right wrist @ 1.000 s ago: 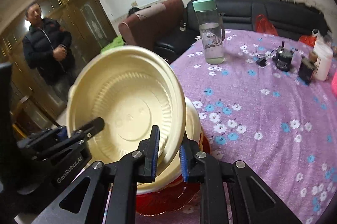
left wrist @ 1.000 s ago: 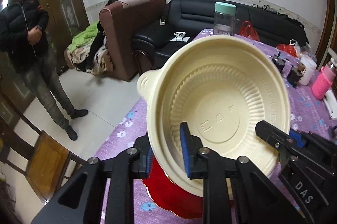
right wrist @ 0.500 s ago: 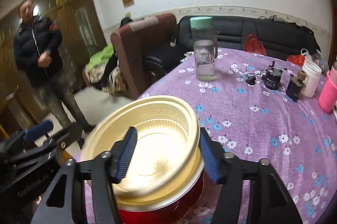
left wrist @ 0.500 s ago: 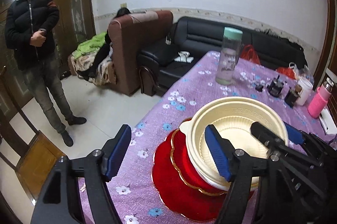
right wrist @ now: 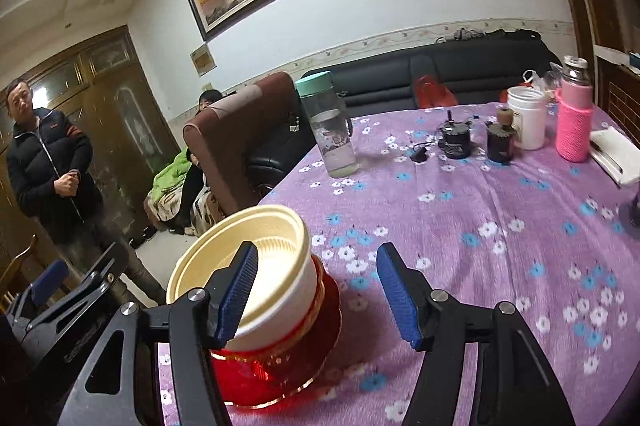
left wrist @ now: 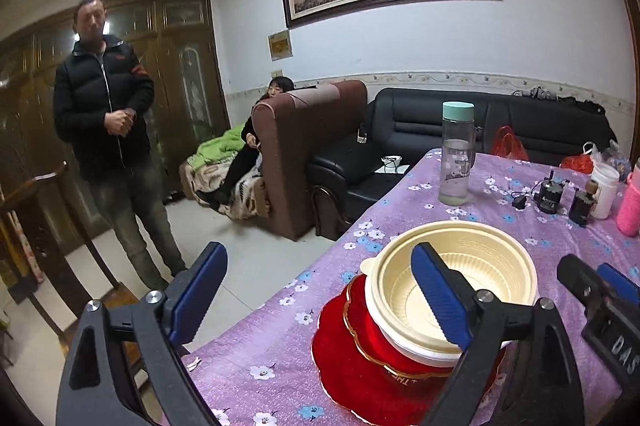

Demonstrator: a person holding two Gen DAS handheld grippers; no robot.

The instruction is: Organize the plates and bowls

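Left wrist view: left gripper (left wrist: pixel 320 298) spread wide, its jaws having just opened further, nothing between the ribbed blue pads (left wrist: pixel 438 300). Cream plastic bowl (left wrist: pixel 456 278), round with ridged inner wall and a small tab handle, sat nested in a like bowl on the stack. Beneath it lay glossy red plates (left wrist: pixel 352 350), scalloped and gold-edged, on the purple floral tablecloth (left wrist: pixel 272 346). Clear water bottle (left wrist: pixel 456 153) with mint cap stood upright farther back. Black tip of the right gripper (left wrist: pixel 592 290) showed at the right edge.

Right wrist view: right gripper (right wrist: pixel 316 294) stood parted, having opened within the last second, gripping nothing; its left pad overlapped the bowl's rim in view, contact unclear. Cream bowl (right wrist: pixel 276 246) rested on the red plates (right wrist: pixel 280 366) near the table edge. A knit-sleeved pink flask (right wrist: pixel 574 121) stood at the far side.
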